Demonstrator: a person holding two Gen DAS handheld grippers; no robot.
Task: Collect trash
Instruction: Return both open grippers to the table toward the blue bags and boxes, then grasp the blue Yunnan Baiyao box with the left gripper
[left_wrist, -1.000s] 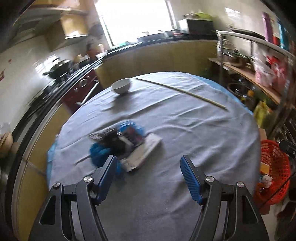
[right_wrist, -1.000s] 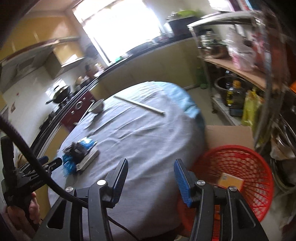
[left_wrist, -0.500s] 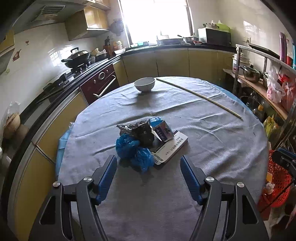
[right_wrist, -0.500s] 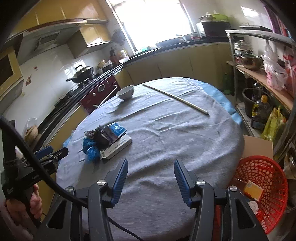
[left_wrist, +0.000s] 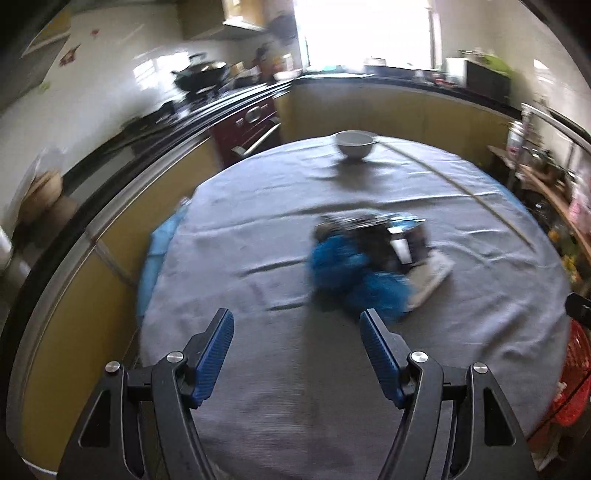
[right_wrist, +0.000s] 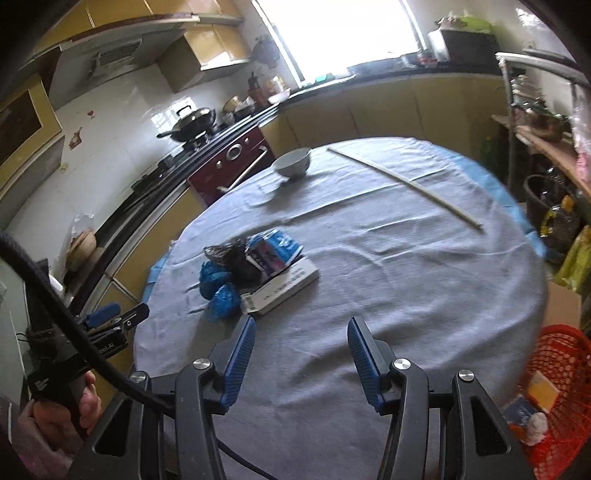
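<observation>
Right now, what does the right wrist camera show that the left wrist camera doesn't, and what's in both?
Only the right wrist view shows the contents of the red plastic basket, the hand holding the left gripper, and the barcode on the white flat box.

Only the left wrist view, blurred, adds nothing distinct.

Both show the trash pile, the white ceramic bowl and the long thin stick.

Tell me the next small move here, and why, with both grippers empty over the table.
Probably ease the left gripper forward and slightly right toward the trash pile. Its jaws are open and empty, and the crumpled blue bag lies just beyond its right fingertip. The right gripper is also open but sits farther from the pile, nearer the red basket where some trash already lies.
</observation>
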